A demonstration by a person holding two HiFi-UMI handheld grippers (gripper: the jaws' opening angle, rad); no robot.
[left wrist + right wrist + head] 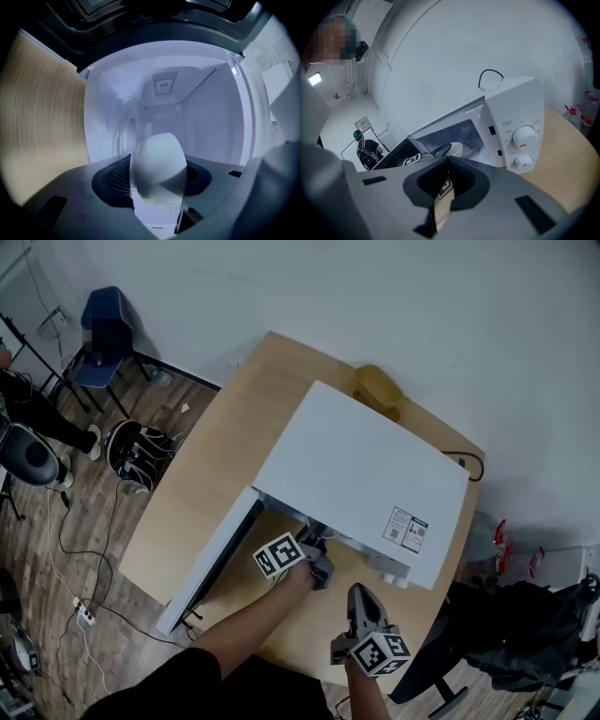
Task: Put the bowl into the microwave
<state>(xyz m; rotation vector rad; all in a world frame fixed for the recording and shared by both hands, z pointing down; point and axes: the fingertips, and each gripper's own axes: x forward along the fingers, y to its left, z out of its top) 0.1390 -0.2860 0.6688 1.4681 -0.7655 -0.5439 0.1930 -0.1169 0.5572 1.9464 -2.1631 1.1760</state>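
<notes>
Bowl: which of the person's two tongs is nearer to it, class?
Left. The left tongs grip the bowl at the open front of the microwave; the right tongs are shut and empty, short of the opening.

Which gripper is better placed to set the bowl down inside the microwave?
Left. The left gripper is shut on the bowl and holds it at the open cavity of the microwave. The right gripper is shut, empty, and hangs back from the opening.
</notes>
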